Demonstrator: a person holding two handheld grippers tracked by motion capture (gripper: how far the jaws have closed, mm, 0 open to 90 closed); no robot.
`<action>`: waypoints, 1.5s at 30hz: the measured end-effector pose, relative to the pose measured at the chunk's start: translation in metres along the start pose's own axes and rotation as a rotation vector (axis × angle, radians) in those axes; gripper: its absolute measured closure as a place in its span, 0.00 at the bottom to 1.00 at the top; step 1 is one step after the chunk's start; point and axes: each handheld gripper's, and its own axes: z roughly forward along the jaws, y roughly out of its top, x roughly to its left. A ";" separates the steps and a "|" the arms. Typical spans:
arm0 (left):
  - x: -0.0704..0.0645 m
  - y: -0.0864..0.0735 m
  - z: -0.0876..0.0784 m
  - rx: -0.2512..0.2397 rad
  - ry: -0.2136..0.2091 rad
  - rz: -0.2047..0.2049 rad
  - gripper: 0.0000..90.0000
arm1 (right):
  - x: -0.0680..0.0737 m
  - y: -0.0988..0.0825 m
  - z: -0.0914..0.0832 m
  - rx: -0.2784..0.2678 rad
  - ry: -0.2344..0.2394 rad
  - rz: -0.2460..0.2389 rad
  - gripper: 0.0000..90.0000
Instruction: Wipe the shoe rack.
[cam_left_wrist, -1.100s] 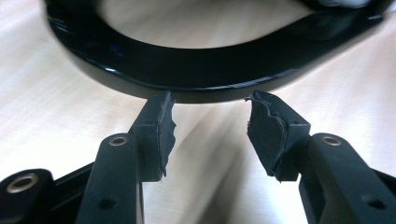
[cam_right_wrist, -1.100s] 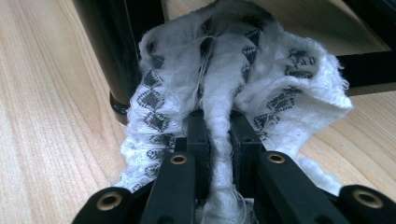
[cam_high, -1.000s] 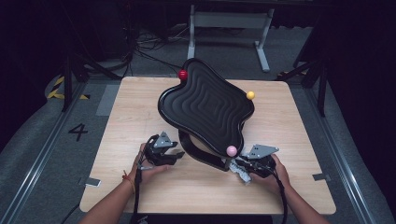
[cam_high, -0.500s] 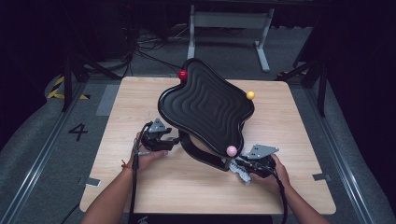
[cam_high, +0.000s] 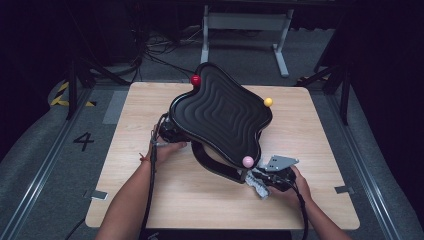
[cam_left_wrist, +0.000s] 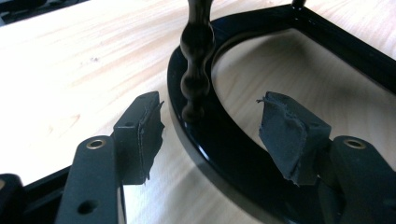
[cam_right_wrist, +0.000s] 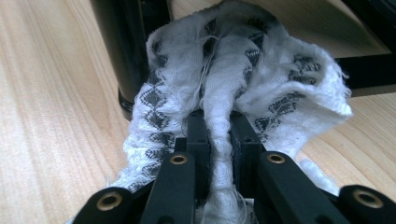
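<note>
Seen tilted over a pale wooden table (cam_high: 150, 200): a glossy black wavy-edged ridged tray-top stand (cam_high: 220, 117) tipped with red, yellow and pink balls, its curved black base frame (cam_left_wrist: 219, 154) lying between the just-widened, empty jaws of the left gripper (cam_left_wrist: 210, 128), pads clear of the rim. Clamped tight in the right gripper (cam_right_wrist: 219, 135): a crumpled white gauzy cloth with dark diamond print (cam_right_wrist: 243, 74), pressed against the stand's black leg near the pink ball. Likely risk: stand sliding or tipping under wiping pressure with the left jaws unclenched.
</note>
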 end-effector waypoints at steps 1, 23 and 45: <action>0.001 0.002 0.002 -0.002 -0.001 0.003 0.44 | 0.000 0.000 -0.001 0.000 0.000 0.001 0.90; 0.003 0.015 0.021 -0.006 0.046 -0.007 0.83 | 0.004 -0.002 -0.009 0.013 -0.001 -0.022 0.90; -0.008 0.010 0.005 0.047 0.089 0.025 0.83 | 0.041 0.008 -0.032 0.007 0.078 -0.057 0.90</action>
